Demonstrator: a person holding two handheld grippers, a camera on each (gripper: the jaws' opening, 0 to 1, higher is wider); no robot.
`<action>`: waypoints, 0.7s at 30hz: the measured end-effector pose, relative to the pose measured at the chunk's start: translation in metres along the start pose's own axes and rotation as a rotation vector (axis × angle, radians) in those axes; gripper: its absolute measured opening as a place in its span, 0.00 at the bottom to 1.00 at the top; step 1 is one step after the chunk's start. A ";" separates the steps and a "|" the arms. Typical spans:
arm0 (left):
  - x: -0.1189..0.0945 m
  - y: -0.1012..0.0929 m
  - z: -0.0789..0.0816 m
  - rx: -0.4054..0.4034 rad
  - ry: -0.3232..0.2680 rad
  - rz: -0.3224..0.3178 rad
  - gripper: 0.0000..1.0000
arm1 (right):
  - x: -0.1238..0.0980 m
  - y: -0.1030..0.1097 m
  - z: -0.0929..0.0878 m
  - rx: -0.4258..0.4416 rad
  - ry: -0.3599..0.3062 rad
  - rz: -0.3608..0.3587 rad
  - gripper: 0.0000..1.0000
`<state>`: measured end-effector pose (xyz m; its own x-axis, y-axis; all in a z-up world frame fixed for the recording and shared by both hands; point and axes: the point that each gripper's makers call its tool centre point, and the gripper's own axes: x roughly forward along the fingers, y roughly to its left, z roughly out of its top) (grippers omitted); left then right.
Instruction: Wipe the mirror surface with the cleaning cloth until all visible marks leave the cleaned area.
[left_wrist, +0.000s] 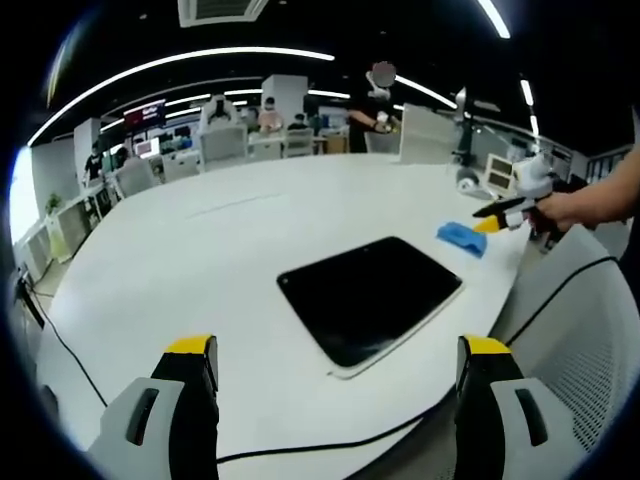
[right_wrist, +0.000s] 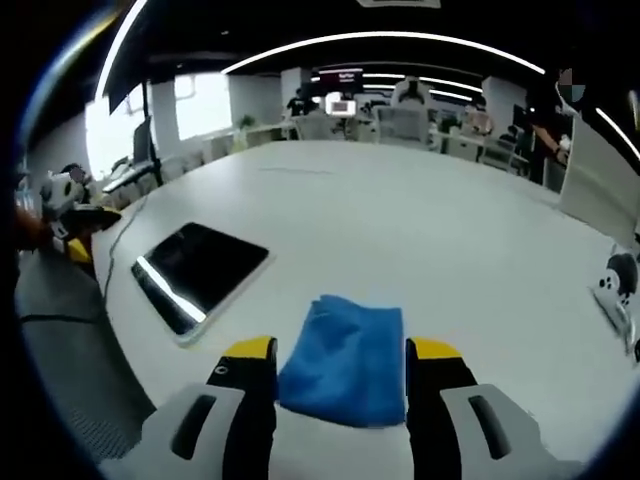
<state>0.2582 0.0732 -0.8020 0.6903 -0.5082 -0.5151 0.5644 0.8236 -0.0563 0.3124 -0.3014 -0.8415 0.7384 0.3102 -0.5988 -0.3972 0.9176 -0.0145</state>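
Note:
The mirror (left_wrist: 370, 298) is a dark rectangular panel with a pale rim, lying flat on the white table (left_wrist: 200, 260); it also lies left of centre in the right gripper view (right_wrist: 198, 272). A folded blue cleaning cloth (right_wrist: 347, 360) rests on the table between my right gripper's (right_wrist: 340, 370) open jaws, not pinched. In the left gripper view the cloth (left_wrist: 462, 238) lies beyond the mirror's far right corner, with the right gripper (left_wrist: 500, 215) in a person's hand beside it. My left gripper (left_wrist: 340, 365) stands open before the mirror, holding nothing.
A black cable (left_wrist: 330, 445) runs along the table's near edge. White devices (left_wrist: 500, 172) stand at the far right of the table, and a small white object (right_wrist: 612, 285) lies at the right. Desks, chairs and people fill the office behind.

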 end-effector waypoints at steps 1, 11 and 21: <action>0.000 0.000 0.000 -0.001 0.000 0.001 1.00 | 0.003 0.000 -0.001 0.000 0.004 0.001 0.43; 0.000 0.002 -0.002 -0.007 0.005 0.009 1.00 | 0.026 -0.007 -0.020 0.049 0.085 -0.076 0.16; -0.001 0.001 -0.001 -0.009 0.001 0.004 1.00 | 0.030 -0.002 -0.019 0.101 0.131 -0.070 0.00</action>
<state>0.2580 0.0749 -0.8028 0.6919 -0.5049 -0.5162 0.5575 0.8278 -0.0625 0.3246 -0.2988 -0.8749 0.6825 0.2157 -0.6983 -0.2857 0.9582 0.0167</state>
